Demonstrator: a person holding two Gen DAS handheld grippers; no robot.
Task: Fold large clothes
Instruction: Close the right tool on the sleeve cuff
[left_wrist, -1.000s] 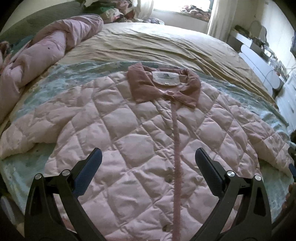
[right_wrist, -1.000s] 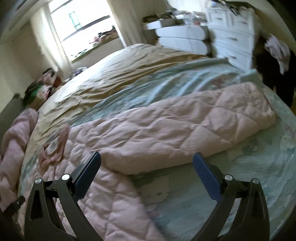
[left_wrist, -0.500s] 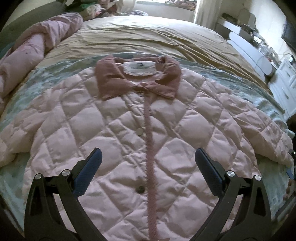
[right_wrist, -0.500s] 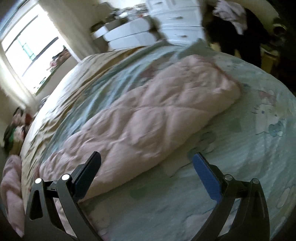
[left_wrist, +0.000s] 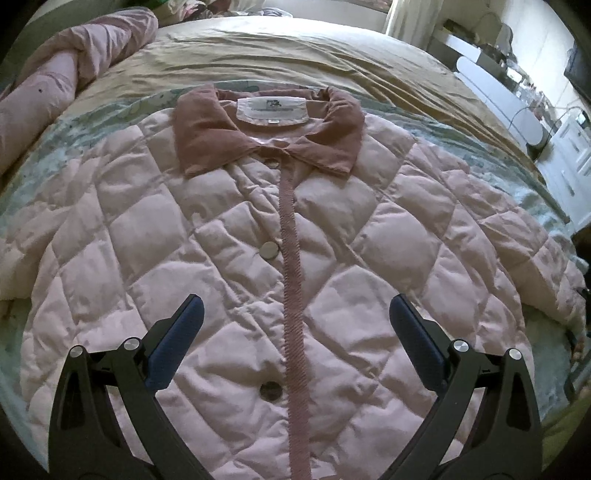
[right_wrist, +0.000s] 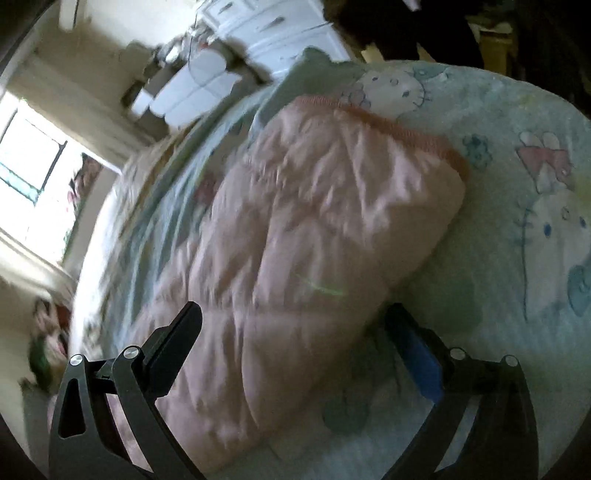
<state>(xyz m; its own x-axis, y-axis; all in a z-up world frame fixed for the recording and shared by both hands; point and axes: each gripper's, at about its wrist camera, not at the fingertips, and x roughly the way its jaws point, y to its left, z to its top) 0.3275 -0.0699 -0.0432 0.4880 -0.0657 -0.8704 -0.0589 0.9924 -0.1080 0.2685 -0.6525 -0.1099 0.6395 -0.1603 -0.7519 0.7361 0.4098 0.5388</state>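
a: item 1, garment?
b: quilted pink jacket (left_wrist: 229, 236), laid flat and face up on a pale blue printed blanket (left_wrist: 44, 147) spread over the bed. placket closed down the middle, 2 snaps visible beside it. dusty-rose collar (left_wrist: 207, 136) at the far end, with a white label (left_wrist: 272, 110) between its 2 points.

a: item 2, sleeves?
b: both spread outward from the body. the right wrist view shows 1 sleeve (right_wrist: 295, 236) lying on the blanket (right_wrist: 517, 258), its cuff (right_wrist: 402, 127) trimmed in salmon pink at the far end. the picture is blurred, so finer detail is not listed.

a: item 3, left gripper?
b: left gripper (left_wrist: 293, 321), released, jaws set wide apart, hanging above the lower front of the jacket. the placket runs between the 2 fingers. it grips nothing.

a: item 4, right gripper?
b: right gripper (right_wrist: 295, 325), also released and empty, jaws wide. the sleeve passes between the fingers; whether either finger touches the fabric cannot be told.

a: item 5, surroundings?
b: tan bedsheet (left_wrist: 258, 51) beyond the collar; a bunched pink quilt (left_wrist: 66, 74) at the far left of the bed; white drawers (right_wrist: 280, 26) and a bright window (right_wrist: 26, 155) in the right wrist view.
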